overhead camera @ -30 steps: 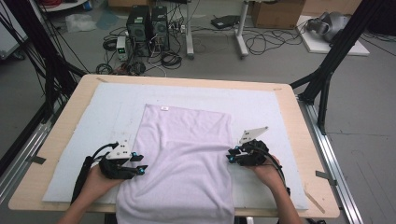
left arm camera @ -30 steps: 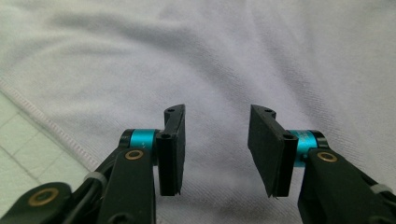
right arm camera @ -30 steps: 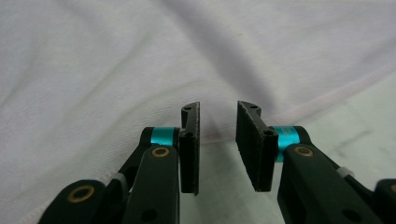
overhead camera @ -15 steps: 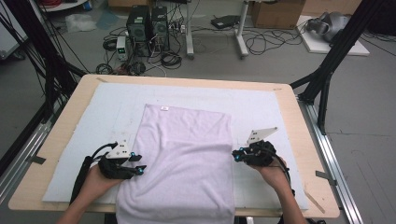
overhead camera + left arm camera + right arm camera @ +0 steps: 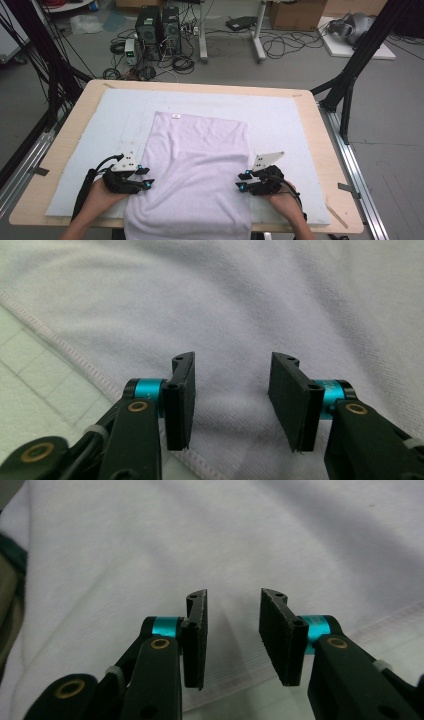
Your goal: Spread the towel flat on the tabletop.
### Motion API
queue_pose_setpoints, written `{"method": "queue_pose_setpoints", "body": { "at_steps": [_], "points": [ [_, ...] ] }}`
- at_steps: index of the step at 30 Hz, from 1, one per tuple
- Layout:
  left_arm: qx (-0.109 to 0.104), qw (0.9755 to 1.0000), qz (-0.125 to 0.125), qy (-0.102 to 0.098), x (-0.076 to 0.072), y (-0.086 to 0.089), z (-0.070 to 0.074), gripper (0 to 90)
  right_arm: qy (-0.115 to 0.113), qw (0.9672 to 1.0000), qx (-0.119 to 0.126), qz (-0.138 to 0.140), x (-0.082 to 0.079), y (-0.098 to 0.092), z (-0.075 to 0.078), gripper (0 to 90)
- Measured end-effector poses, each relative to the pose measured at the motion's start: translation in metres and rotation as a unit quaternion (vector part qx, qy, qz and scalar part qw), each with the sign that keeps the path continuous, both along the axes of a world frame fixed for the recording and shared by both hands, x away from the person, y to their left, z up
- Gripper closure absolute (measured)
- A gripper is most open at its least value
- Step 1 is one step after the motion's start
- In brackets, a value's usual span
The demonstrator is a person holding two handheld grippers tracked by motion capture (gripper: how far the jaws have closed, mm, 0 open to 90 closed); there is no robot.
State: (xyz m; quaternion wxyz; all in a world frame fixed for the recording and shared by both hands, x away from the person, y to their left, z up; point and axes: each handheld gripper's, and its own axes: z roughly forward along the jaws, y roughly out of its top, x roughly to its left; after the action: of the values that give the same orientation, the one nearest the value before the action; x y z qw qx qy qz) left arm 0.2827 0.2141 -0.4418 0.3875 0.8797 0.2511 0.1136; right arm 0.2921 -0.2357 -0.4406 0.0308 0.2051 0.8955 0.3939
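A pale lilac towel [image 5: 195,165] lies flat on the white mat [image 5: 290,115], and its near end hangs over the table's front edge. My left gripper [image 5: 147,177] rests at the towel's left hem. Its jaws stand open over the hem [image 5: 100,375] with nothing pinched between them [image 5: 232,390]. My right gripper [image 5: 241,181] sits at the towel's right hem. Its jaws have just been opening and stand apart [image 5: 232,625] over the towel [image 5: 200,540], gripping nothing.
The wooden table [image 5: 330,150] has bare mat on both sides of the towel. Metal rails [image 5: 360,175] run along the table's left and right sides. Black frame legs [image 5: 350,75], computer towers [image 5: 157,25] and cables stand on the floor beyond.
My right gripper has moved along the towel's right hem toward the near edge of the table. The left gripper and the towel have stayed put.
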Motion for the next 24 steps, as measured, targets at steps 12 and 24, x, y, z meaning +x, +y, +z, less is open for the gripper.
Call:
{"method": "queue_pose_setpoints", "body": {
  "at_steps": [12,24],
  "points": [
    [-0.004,1.0000,0.000,0.000,-0.003,-0.001,0.002,52.7,0.015,0.9994,0.024,0.018,-0.019,-0.005,-0.001,67.3],
    [-0.031,0.9992,0.021,-0.018,0.012,0.001,0.008,46.3,-0.022,0.9979,0.054,-0.029,0.006,-0.006,0.008,54.1]
  ]
}}
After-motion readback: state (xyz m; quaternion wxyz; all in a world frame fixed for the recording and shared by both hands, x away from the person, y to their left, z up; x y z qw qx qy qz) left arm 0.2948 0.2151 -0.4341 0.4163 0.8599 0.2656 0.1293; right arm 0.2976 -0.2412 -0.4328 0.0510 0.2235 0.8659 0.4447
